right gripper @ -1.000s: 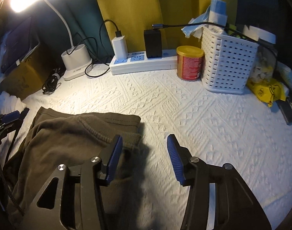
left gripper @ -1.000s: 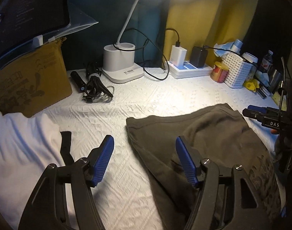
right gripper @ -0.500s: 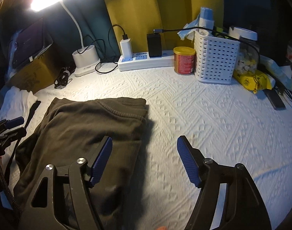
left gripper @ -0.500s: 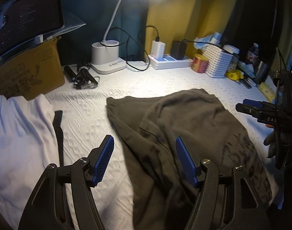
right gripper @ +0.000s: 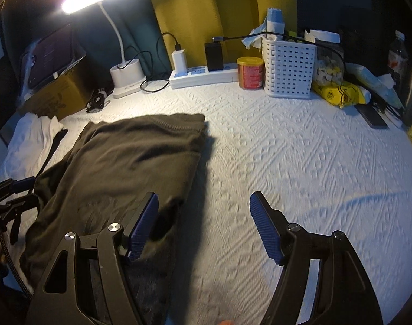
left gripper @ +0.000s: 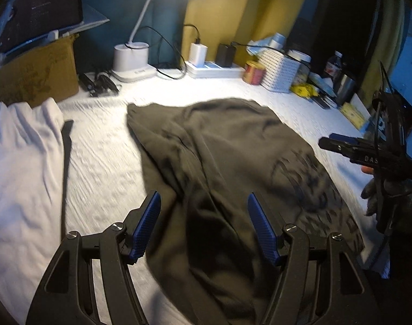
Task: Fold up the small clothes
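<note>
A dark olive garment point(left gripper: 227, 162) lies folded over on the white textured cloth point(left gripper: 103, 149), its ribbed hem toward the back; it also shows in the right wrist view point(right gripper: 124, 168). My left gripper point(left gripper: 203, 224) is open and empty above the garment's near left part. My right gripper point(right gripper: 203, 224) is open and empty, its left finger over the garment's right edge, its right finger over bare cloth. The right gripper also shows at the right of the left wrist view point(left gripper: 368, 154). A white garment point(left gripper: 19, 168) lies at the left.
Along the back stand a cardboard box point(left gripper: 35, 78), a lamp base point(left gripper: 131, 61), a power strip with chargers point(right gripper: 203, 71), a red can point(right gripper: 250, 71) and a white basket point(right gripper: 288, 67). A yellow packet point(right gripper: 338, 94) and a phone point(right gripper: 372, 115) lie at the right.
Both grippers have pulled back toward me and away from the garment, so more of it and of the cloth shows. Both stay open. The garment lies as it did.
</note>
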`<control>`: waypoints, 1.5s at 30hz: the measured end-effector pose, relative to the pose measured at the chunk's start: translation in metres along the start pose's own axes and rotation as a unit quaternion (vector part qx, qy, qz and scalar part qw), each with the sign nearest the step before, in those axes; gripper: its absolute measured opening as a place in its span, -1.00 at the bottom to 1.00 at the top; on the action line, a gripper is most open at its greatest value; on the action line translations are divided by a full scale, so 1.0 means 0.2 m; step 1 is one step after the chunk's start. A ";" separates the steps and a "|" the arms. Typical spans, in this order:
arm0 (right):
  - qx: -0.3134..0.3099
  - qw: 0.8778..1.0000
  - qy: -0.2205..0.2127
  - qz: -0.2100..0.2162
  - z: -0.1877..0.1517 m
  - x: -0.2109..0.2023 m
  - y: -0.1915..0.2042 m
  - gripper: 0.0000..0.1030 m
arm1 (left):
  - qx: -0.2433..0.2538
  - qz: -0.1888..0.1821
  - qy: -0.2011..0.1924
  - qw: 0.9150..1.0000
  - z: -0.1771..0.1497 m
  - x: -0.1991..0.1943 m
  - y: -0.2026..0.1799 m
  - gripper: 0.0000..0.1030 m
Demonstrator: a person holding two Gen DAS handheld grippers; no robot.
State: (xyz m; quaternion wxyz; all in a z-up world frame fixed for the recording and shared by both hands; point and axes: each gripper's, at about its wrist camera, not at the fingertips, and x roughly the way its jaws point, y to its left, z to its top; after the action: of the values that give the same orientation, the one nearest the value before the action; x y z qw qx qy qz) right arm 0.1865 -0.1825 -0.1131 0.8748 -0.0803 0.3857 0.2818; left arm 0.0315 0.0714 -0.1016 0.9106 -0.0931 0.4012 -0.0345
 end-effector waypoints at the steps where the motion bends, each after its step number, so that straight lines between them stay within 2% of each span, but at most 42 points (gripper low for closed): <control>1: 0.000 1.000 0.000 0.000 -0.02 -0.01 0.00 0.42 | 0.004 -0.007 0.000 1.000 -0.03 0.00 -0.01 0.30; 6: 0.003 1.000 0.004 0.005 -0.10 -0.04 0.02 0.42 | 0.006 -0.002 -0.010 1.000 -0.08 -0.01 0.00 0.26; 7: 0.003 1.000 0.005 0.006 -0.11 -0.05 0.02 0.42 | 0.004 0.000 -0.017 1.000 -0.09 -0.01 0.01 -0.02; 10: 0.006 1.000 0.008 0.007 -0.15 -0.05 0.03 0.42 | 0.002 -0.002 -0.014 1.000 -0.09 0.02 0.04 -0.63; 12: 0.008 1.000 0.009 0.008 -0.16 -0.05 0.03 0.42 | 0.004 -0.002 -0.003 1.000 -0.09 0.06 0.04 -0.95; 19: 0.005 1.000 0.005 0.012 -0.18 -0.08 0.05 0.42 | -0.016 0.034 -0.008 0.999 -0.13 -0.09 0.11 -0.95; 23: 0.007 1.000 0.014 0.015 -0.23 -0.07 0.06 0.42 | -0.041 0.028 0.020 0.999 -0.17 -0.09 0.14 -0.93; 26: 0.005 1.000 0.017 0.016 -0.25 -0.07 0.07 0.42 | -0.046 0.032 0.017 0.998 -0.18 -0.14 0.12 -0.85; 27: 0.005 1.000 0.017 0.016 -0.25 -0.08 0.07 0.42 | -0.044 0.029 0.010 0.999 -0.18 -0.16 0.11 -0.79; 28: 0.006 1.000 0.015 0.016 -0.26 -0.09 0.07 0.42 | -0.041 0.025 0.003 0.999 -0.18 -0.18 0.10 -0.48; 29: 0.007 1.000 0.014 0.016 -0.26 -0.09 0.07 0.42 | -0.039 0.017 -0.006 0.999 -0.18 -0.21 0.08 -0.29; 30: 0.008 1.000 0.013 0.015 -0.27 -0.10 0.06 0.42 | -0.039 0.008 -0.013 0.999 -0.18 -0.23 0.07 0.10; 31: 0.009 1.000 0.012 0.014 -0.27 -0.11 0.06 0.42 | -0.040 -0.011 -0.022 0.999 -0.19 -0.26 0.05 0.24; 34: 0.010 1.000 0.010 0.012 -0.29 -0.13 0.06 0.42 | -0.029 -0.039 -0.017 0.999 -0.21 -0.25 0.00 0.24; 39: 0.008 1.000 0.009 0.009 -0.34 -0.17 0.07 0.42 | 0.005 -0.063 0.026 0.998 -0.30 -0.16 -0.11 0.23; 40: 0.008 1.000 0.009 0.008 -0.35 -0.17 0.07 0.42 | 0.009 -0.066 0.031 0.997 -0.31 -0.15 -0.12 0.17; 41: 0.009 1.000 0.008 0.008 -0.36 -0.18 0.07 0.42 | 0.013 -0.068 0.039 0.997 -0.34 -0.14 -0.13 -0.12; 42: 0.009 1.000 0.008 0.007 -0.37 -0.18 0.08 0.42 | 0.014 -0.069 0.046 0.996 -0.36 -0.13 -0.14 -0.29; 43: 0.008 1.000 0.008 0.007 -0.38 -0.19 0.08 0.42 | 0.017 -0.067 0.054 0.996 -0.37 -0.12 -0.14 -0.53; 44: 0.008 1.000 0.009 0.007 -0.39 -0.19 0.08 0.42 | 0.021 -0.064 0.053 0.996 -0.39 -0.12 -0.15 -0.64; 45: 0.007 1.000 0.009 0.007 -0.40 -0.19 0.08 0.42 | 0.027 -0.064 0.051 0.996 -0.39 -0.14 -0.15 -0.85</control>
State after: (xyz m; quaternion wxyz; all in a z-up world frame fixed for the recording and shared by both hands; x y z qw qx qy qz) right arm 0.1049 -0.2143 -0.1396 0.8698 -0.0737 0.3965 0.2843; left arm -0.0446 0.0342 -0.1273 0.8872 -0.0923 0.4390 -0.1080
